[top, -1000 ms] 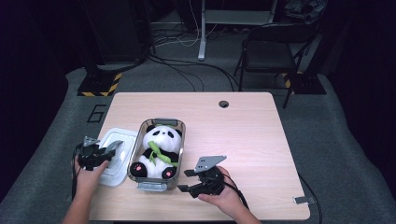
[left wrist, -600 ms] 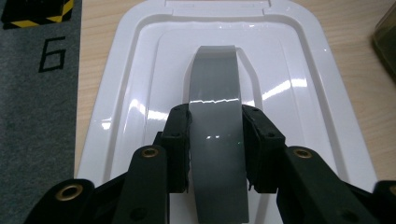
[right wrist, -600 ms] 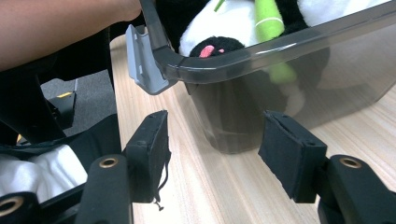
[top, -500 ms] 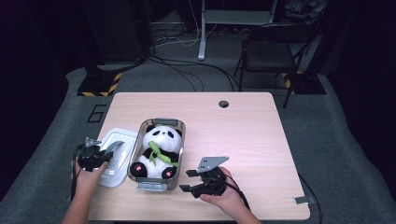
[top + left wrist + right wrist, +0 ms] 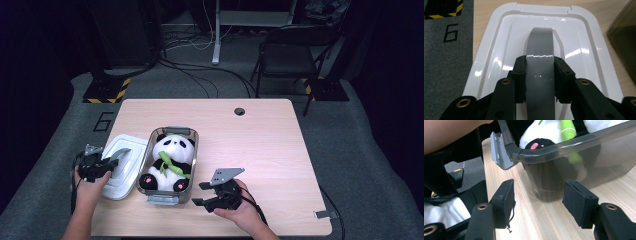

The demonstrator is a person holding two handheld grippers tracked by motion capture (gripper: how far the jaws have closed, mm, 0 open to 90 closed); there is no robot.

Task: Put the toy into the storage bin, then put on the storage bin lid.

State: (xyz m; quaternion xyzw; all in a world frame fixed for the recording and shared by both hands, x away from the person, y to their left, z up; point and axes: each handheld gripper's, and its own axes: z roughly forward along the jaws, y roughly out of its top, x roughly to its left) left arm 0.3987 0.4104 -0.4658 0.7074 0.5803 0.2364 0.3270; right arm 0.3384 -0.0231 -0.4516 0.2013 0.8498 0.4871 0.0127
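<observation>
A white lid lies flat on the table, left of a clear grey box. A plush panda with a green scarf lies in the box. My left gripper reaches over the lid from the left. Its pads press both sides of the lid's grey arched handle, so the left gripper is shut on it. My right gripper rests low on the table by the box's near right corner. In its own view the right gripper is open and empty, facing the box wall below the grey latch.
The wooden table has a round cable hole at its far edge. Grey floor with a painted 6 lies past the table's left edge. A chair and cables stand beyond the table.
The left gripper has shifted slightly over the lid. The right gripper, the box and the panda are unchanged.
</observation>
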